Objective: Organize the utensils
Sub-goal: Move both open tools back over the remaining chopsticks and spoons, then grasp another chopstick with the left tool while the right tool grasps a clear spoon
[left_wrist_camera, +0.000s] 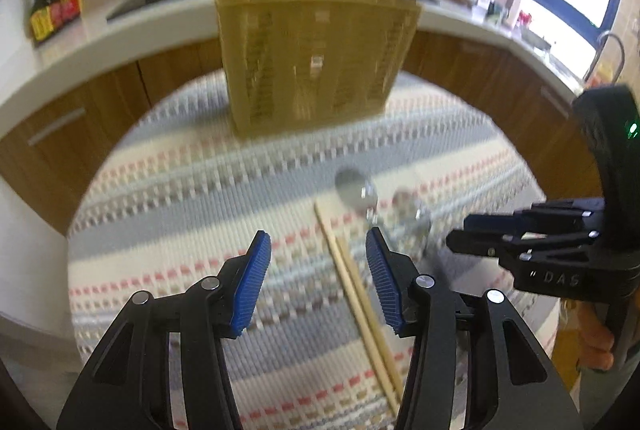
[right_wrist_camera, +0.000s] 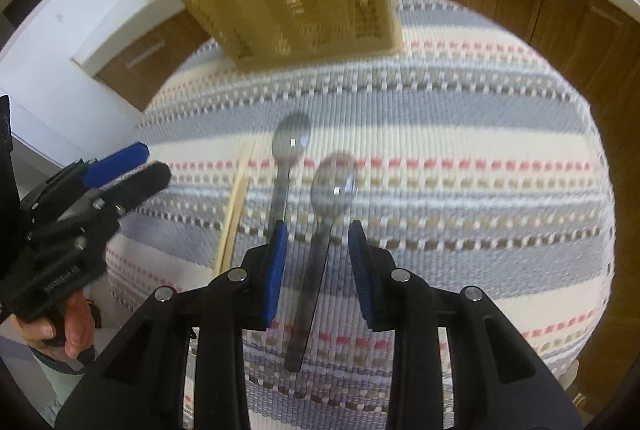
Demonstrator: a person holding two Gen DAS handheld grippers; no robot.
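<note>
two metal spoons (right_wrist_camera: 316, 213) and a pair of wooden chopsticks (left_wrist_camera: 356, 290) lie flat on the striped cloth of the surface (right_wrist_camera: 480, 165), well short of the yellow slotted caddy (left_wrist_camera: 316, 53). right claw (right_wrist_camera: 318, 270) partly open, straddling the nearer spoon's handle, pads not touching it. left claw (left_wrist_camera: 318, 278) about half open over the chopsticks, empty. judgement: spoons stiff, light, slick and low-lying; pinch mid-handle. chopsticks thin, likely to roll or split apart; grip both together near the middle.

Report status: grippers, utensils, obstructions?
Left gripper open over chopsticks. Right gripper open astride a spoon. Holder unobstructed.
</note>
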